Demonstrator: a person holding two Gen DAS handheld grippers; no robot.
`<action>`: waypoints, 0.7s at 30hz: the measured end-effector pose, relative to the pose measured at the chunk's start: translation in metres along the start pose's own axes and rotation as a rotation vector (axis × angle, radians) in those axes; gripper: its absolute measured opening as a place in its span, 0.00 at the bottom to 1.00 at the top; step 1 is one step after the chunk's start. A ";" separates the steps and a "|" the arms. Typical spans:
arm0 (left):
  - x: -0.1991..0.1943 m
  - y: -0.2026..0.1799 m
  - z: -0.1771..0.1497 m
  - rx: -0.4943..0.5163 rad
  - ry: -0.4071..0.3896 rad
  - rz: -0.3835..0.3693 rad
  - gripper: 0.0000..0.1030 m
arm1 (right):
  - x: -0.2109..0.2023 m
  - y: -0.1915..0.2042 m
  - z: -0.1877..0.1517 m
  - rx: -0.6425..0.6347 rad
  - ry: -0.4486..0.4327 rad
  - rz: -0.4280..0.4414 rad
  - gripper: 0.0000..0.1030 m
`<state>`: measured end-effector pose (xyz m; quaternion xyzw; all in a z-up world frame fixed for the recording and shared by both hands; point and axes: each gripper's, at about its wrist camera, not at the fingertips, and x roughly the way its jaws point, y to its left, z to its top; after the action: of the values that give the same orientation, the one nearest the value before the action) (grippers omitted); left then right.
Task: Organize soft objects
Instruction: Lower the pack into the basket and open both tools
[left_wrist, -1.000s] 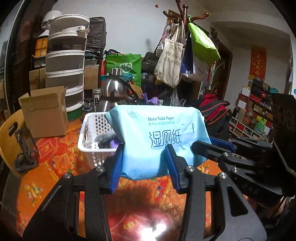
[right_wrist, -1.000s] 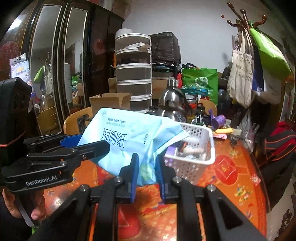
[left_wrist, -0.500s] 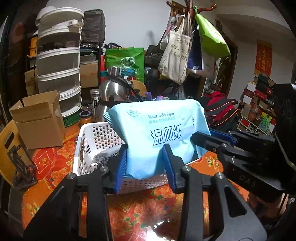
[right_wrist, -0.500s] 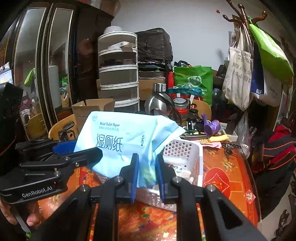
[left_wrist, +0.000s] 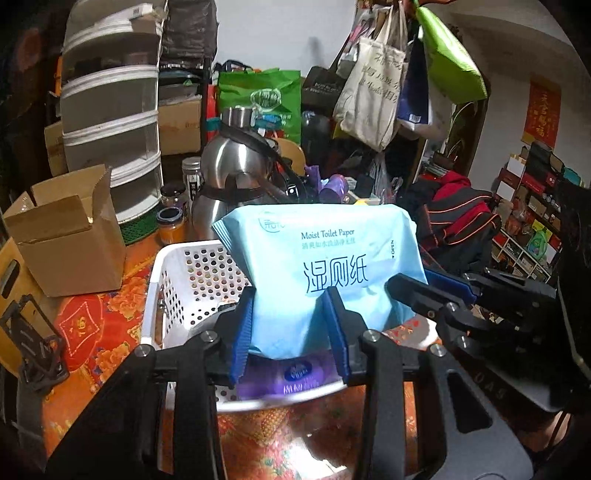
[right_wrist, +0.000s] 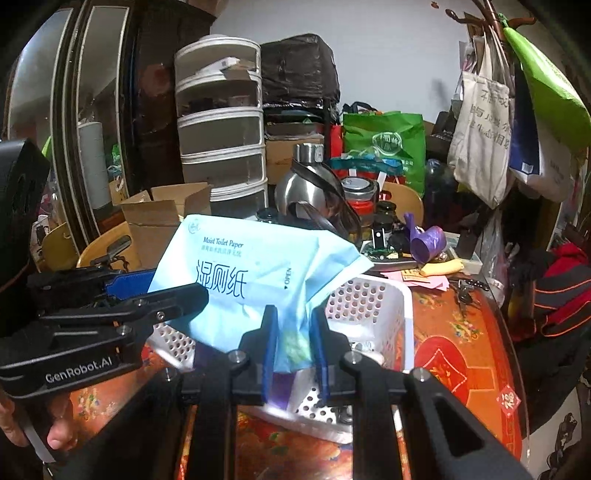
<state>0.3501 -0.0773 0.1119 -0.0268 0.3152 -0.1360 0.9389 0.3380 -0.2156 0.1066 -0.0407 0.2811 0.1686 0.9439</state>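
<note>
The pale blue pack of wet wipes (left_wrist: 328, 273) hangs over the white basket (left_wrist: 166, 295), its lower edge just above a purple pack (left_wrist: 295, 376) already inside. Both grippers hold it — the left gripper (left_wrist: 291, 328) pinches the bottom edge, jaws part-closed on the soft pack, and the right gripper (right_wrist: 293, 339) is clamped narrow on the crumpled end. To land it well, lower it level within the basket's rim (the near rim sits close under the jaws) before letting go, both ends together, so it lies flat on the purple pack.
</note>
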 end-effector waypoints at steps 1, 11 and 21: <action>0.006 0.002 0.003 -0.005 0.010 0.002 0.33 | 0.006 -0.002 0.002 0.001 0.008 -0.001 0.16; 0.067 0.023 0.010 -0.072 0.104 -0.007 0.33 | 0.055 -0.014 0.004 0.013 0.085 -0.013 0.16; 0.091 0.051 -0.007 -0.146 0.135 0.001 0.38 | 0.070 -0.029 -0.012 0.047 0.129 -0.039 0.31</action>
<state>0.4275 -0.0527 0.0467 -0.0857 0.3870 -0.1136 0.9110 0.3966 -0.2244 0.0577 -0.0347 0.3445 0.1403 0.9276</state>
